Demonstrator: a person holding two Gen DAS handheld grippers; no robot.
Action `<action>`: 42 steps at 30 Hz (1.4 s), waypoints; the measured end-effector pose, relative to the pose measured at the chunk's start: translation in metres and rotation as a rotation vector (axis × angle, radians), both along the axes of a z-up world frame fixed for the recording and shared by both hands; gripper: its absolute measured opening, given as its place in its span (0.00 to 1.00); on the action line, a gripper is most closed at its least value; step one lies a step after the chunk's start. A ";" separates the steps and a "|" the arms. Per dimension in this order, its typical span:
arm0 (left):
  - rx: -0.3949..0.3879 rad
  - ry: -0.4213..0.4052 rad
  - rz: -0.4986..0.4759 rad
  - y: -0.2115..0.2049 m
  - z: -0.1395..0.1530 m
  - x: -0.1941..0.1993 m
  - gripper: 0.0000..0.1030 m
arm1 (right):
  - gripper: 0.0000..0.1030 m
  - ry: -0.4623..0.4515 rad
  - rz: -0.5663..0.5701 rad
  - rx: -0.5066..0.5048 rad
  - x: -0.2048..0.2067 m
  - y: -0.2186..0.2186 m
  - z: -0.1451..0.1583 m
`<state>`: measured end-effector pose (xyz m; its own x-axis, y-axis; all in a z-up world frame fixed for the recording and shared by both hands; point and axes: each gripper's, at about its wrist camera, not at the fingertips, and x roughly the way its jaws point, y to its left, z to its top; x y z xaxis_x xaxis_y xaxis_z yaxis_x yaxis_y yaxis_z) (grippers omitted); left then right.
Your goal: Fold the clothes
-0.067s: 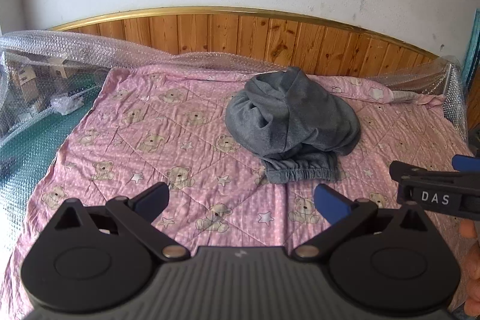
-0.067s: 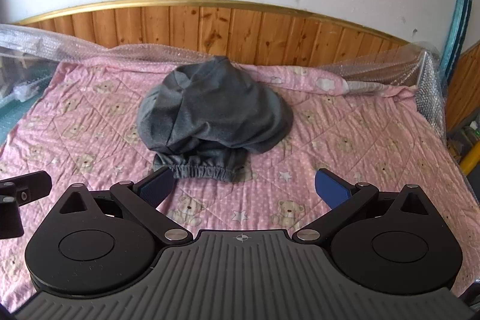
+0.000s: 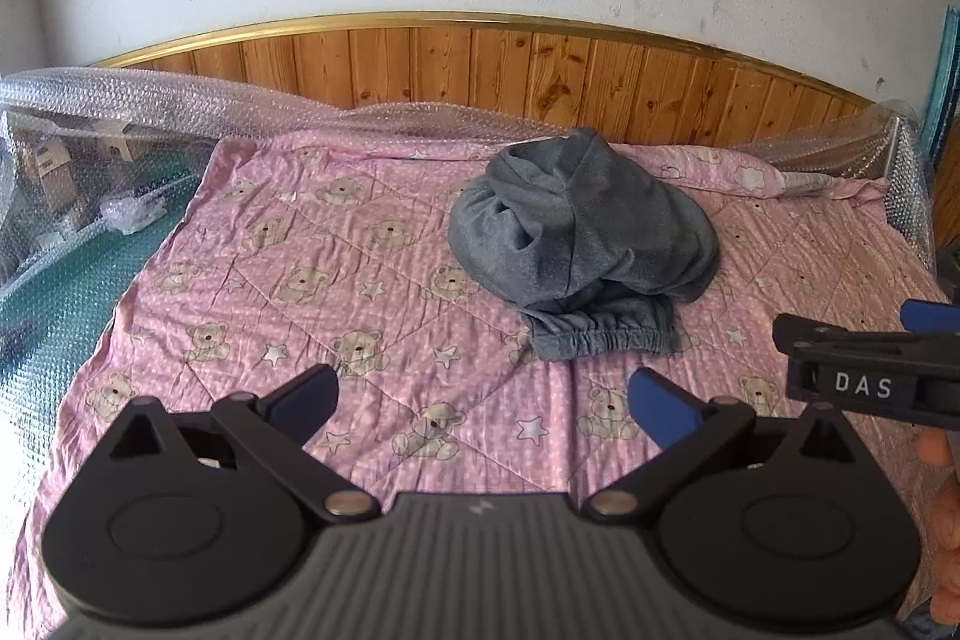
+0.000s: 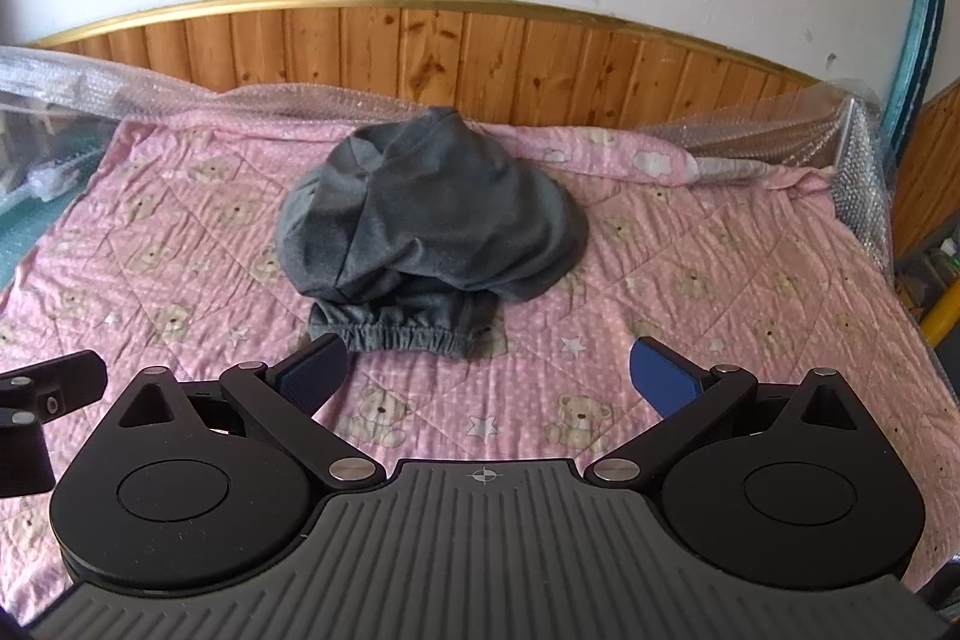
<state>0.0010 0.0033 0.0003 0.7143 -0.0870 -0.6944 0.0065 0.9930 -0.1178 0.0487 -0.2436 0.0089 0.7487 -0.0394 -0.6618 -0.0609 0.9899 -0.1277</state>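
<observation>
A dark grey garment of soft knitted cloth (image 4: 429, 226) is seen heaped in a rounded mound on the pink quilted bedspread printed with small bears and stars (image 4: 690, 328), toward the far middle of the bed and not far from the wooden headboard with a golden rim (image 4: 480, 52). It is not folded: the cloth is bunched over itself, and only one elastic, gathered hem (image 4: 399, 337) is pushed out flat at the near side (probably a waistband or a cuff, but this cannot be settled). The left hand-held gripper (image 3: 483, 397) is held low over the near part of the bedspread with its blue-padded fingers spread wide and nothing between them; the right hand-held gripper (image 4: 489, 370) is held the same way, spread and empty, and its left pad is seen just in front of the elastic hem, though whether it touches the cloth cannot be told. Both are pointed at the heap, which is judged a fitting pose for reaching the near hem. The kind of garment, its sleeves or legs and its real outline are hidden inside the mound. At the edges the bed is covered by clear bubble wrap (image 3: 120, 100), and what lies under it at the left is hard to make out.
</observation>
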 end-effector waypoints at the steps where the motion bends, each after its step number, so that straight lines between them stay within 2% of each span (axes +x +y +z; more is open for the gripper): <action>1: -0.016 0.006 -0.002 0.003 0.000 0.001 1.00 | 0.98 0.002 0.000 0.000 -0.001 0.000 0.000; 5: 0.034 -0.009 -0.026 -0.005 0.003 -0.008 1.00 | 0.98 0.009 0.002 0.001 -0.004 -0.001 -0.002; 7: 0.058 0.017 -0.035 -0.012 0.006 -0.007 1.00 | 0.98 0.012 0.003 0.001 -0.006 -0.001 -0.003; 20: 0.012 0.103 -0.061 -0.022 -0.002 -0.007 1.00 | 0.99 0.025 0.002 0.006 -0.015 -0.002 -0.005; 35: 0.018 0.108 -0.068 -0.021 -0.003 -0.013 1.00 | 0.98 0.038 0.010 0.006 -0.019 -0.001 -0.007; 42: 0.034 0.109 -0.105 -0.026 -0.003 -0.016 1.00 | 0.98 0.044 0.011 0.010 -0.021 0.000 -0.008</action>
